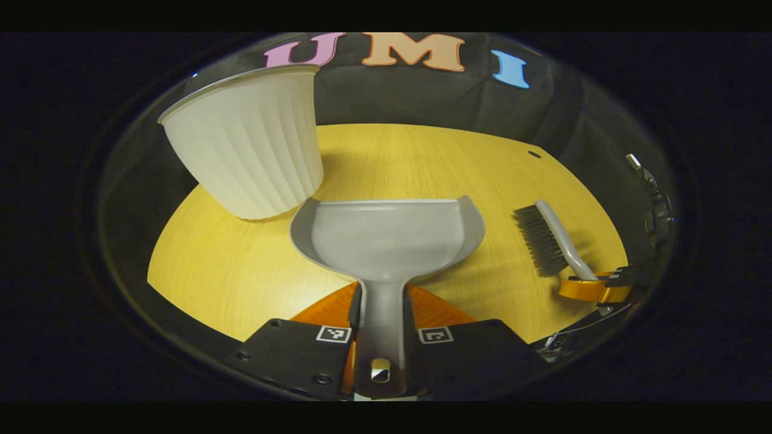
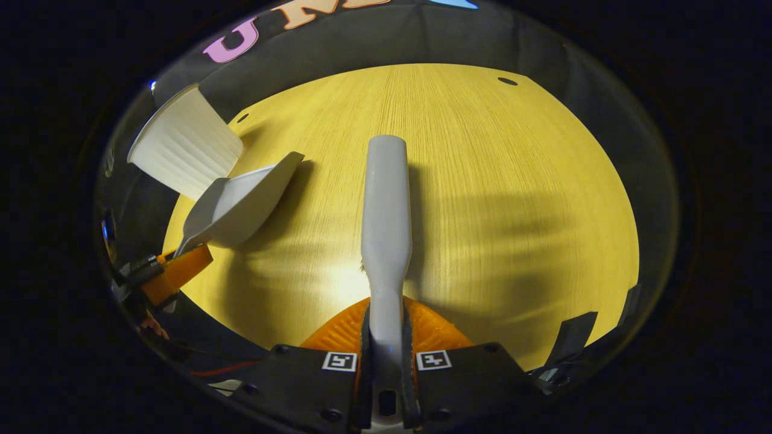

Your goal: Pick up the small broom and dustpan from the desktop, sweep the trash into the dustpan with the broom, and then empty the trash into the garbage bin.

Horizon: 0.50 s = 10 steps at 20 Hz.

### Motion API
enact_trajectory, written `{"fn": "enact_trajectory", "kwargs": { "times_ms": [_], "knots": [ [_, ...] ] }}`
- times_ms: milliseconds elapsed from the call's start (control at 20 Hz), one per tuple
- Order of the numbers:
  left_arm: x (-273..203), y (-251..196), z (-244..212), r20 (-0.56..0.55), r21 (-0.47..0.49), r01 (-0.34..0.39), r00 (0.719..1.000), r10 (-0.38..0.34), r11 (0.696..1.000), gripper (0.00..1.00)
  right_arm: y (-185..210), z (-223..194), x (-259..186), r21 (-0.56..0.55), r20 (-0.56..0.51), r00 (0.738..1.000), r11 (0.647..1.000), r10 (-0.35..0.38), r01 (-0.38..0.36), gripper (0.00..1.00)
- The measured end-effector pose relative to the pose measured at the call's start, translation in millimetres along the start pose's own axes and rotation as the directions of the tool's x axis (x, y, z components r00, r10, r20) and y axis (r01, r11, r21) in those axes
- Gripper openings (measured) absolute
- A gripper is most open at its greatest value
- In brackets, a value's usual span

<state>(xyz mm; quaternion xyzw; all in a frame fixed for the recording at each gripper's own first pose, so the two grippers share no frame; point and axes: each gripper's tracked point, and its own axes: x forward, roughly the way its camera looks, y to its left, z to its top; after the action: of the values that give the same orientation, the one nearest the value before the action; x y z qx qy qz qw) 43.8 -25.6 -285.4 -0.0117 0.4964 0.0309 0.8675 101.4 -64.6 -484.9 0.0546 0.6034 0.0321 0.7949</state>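
Here the left gripper (image 1: 382, 313) is clenched on the dustpan (image 1: 386, 235), both fingers pressing the flat grey plastic handle, which runs back between them and has a small hanging slot near its end. The pan is a smooth, shallow scoop with raised curved side walls and a straight front lip, held out over the desktop (image 1: 422, 157), a pale yellow wood-grain surface with fine parallel lines. Just beyond the pan's left corner stands the garbage bin (image 1: 247, 144), a white ribbed tub that widens toward its rim. The right gripper (image 2: 386, 325) grasps the broom (image 2: 386, 205) by its narrow neck; the rounded grey plastic back widens and points forward over the table. In the left gripper view, its dark, stiff bristles (image 1: 540, 241) show along one side.
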Motion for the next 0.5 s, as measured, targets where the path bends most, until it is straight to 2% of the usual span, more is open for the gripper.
{"fn": "enact_trajectory", "kwargs": {
  "times_ms": [200, 300, 350, 400, 450, 500],
  "knots": [
    [2, 1, -3, 0.004, 0.030, 0.000, 1.000, 0.000, 1.000, 0.30, 6, -1, 1, 0.023, -0.003, 1.000, 1.000, 0.004, -0.004, 0.27],
    [-1, -7, 0, 0.019, 0.010, 0.036, 0.999, -0.036, 0.999, 0.32, 6, 1, 0, 0.026, -0.003, 1.000, 0.999, 0.021, -0.021, 0.29],
    [-3, -10, 1, 0.026, -0.007, 0.045, 0.999, -0.045, 0.999, 0.32, 10, -1, 0, 0.024, -0.005, 1.000, 0.999, 0.025, -0.025, 0.35],
    [-3, -14, 3, 0.047, -0.016, 0.049, 0.998, -0.048, 0.999, 0.46, 11, -2, 0, 0.019, -0.005, 1.000, 0.999, 0.029, -0.029, 0.48],
    [-4, -15, 6, 0.060, -0.012, 0.044, 0.997, -0.043, 0.999, 0.48, 13, -5, 1, 0.017, -0.003, 0.999, 0.999, 0.036, -0.036, 0.55],
    [-7, -10, 9, 0.081, -0.009, 0.031, 0.996, -0.031, 0.999, 0.60, 17, -4, 0, 0.019, 0.004, 0.999, 0.999, 0.049, -0.049, 0.66]
  ]
}}
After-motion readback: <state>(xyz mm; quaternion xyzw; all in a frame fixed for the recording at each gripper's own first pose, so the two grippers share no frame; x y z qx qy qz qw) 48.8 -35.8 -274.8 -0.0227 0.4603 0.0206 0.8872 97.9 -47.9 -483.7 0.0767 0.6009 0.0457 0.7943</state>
